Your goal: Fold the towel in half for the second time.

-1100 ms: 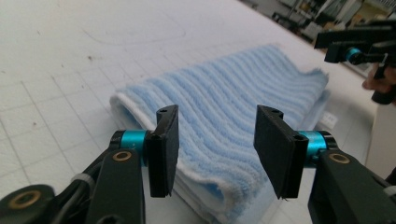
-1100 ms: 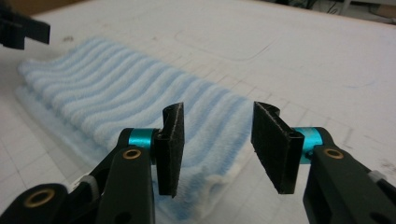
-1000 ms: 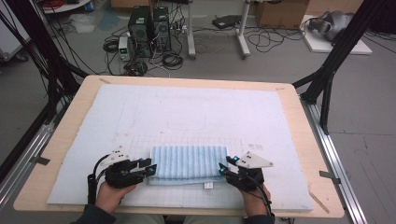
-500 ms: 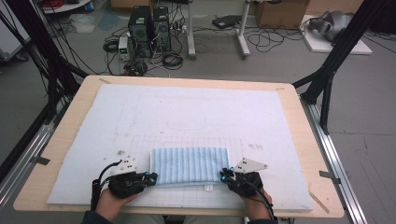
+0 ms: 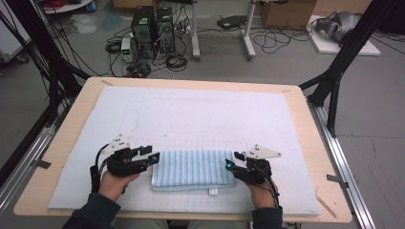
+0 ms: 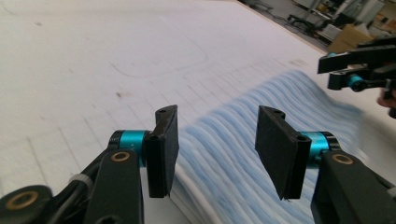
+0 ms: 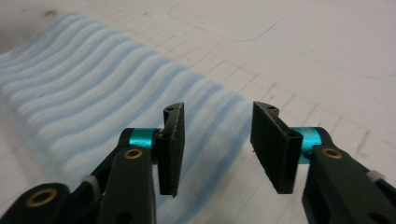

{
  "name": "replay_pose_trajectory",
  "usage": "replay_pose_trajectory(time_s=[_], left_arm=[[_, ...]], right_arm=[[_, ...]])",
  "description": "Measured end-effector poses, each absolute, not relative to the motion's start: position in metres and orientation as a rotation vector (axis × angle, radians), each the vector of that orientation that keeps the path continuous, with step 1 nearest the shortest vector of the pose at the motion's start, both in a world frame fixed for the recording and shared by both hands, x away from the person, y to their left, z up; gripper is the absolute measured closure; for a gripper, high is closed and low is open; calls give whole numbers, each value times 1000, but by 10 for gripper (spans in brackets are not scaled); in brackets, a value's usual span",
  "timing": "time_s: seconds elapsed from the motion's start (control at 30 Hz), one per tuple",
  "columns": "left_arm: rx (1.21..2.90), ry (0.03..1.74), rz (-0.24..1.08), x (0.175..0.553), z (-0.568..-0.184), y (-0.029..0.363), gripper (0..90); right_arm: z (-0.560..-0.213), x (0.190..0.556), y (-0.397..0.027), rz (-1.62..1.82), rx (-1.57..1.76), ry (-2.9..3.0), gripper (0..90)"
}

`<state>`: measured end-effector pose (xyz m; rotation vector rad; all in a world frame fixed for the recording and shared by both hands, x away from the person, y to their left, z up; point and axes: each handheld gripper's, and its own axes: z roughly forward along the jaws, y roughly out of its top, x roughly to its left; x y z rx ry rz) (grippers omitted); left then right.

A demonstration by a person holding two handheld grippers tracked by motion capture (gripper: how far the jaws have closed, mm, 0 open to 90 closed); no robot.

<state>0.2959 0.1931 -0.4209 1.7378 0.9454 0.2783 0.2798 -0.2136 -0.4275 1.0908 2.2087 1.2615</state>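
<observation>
A folded blue-and-white striped towel point(image 5: 193, 169) lies flat on the white mat point(image 5: 191, 109) near the front edge. My left gripper point(image 5: 152, 156) hovers at the towel's left end. Its jaws have just been opening, and in the left gripper view point(image 6: 217, 149) they stand apart over the towel's edge point(image 6: 289, 98) without pressing it. My right gripper point(image 5: 231, 162) is at the towel's right end. Its jaws have also just been opening and stand apart point(image 7: 217, 144) above the towel's corner point(image 7: 93, 84), holding nothing.
The mat covers most of the wooden table point(image 5: 305, 124) and carries faint drawn outlines and a grid. A small white tag point(image 5: 213, 191) sticks out at the towel's front edge. Black frame posts stand at the table's far corners.
Both grippers were shut low at the towel's front corners half a second ago. They have since opened, lifted and moved slightly away from me. The towel lies where it was.
</observation>
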Motion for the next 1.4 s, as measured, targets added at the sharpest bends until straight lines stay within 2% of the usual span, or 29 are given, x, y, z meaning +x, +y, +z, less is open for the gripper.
replay_pose_trajectory(time_s=[0.1,0.2,0.27,0.33,0.43,0.47,0.57,0.7,0.73,0.83,1.1,1.4], left_arm=[[1735,1000,266,311,-431,190,491],[1811,1045,230,319,-443,186,485],[1847,1052,211,321,-447,183,489],[1876,1074,196,322,-450,183,537],[1900,1049,190,323,-453,180,741],[1895,1044,205,323,-452,179,795],[1874,1063,221,325,-453,177,822],[1863,1064,233,325,-453,177,814],[1860,1059,253,324,-452,178,775],[1813,1057,286,322,-447,184,503],[1714,944,379,305,-431,197,201],[1572,858,423,286,-426,214,186]], right_arm=[[-430,298,-212,1219,1162,2200,457],[-437,313,-208,1198,1211,2234,449],[-441,317,-205,1179,1226,2277,504],[-444,317,-202,1168,1230,2310,587],[-447,314,-204,1202,1249,2325,752],[-447,313,-205,1205,1246,2324,780],[-447,305,-204,1189,1219,2303,821],[-446,296,-200,1147,1183,2254,819],[-447,296,-199,1145,1185,2250,784],[-445,295,-202,1163,1188,2210,597],[-430,280,-221,1204,1070,2121,288],[-418,262,-249,1250,1062,2018,117]])
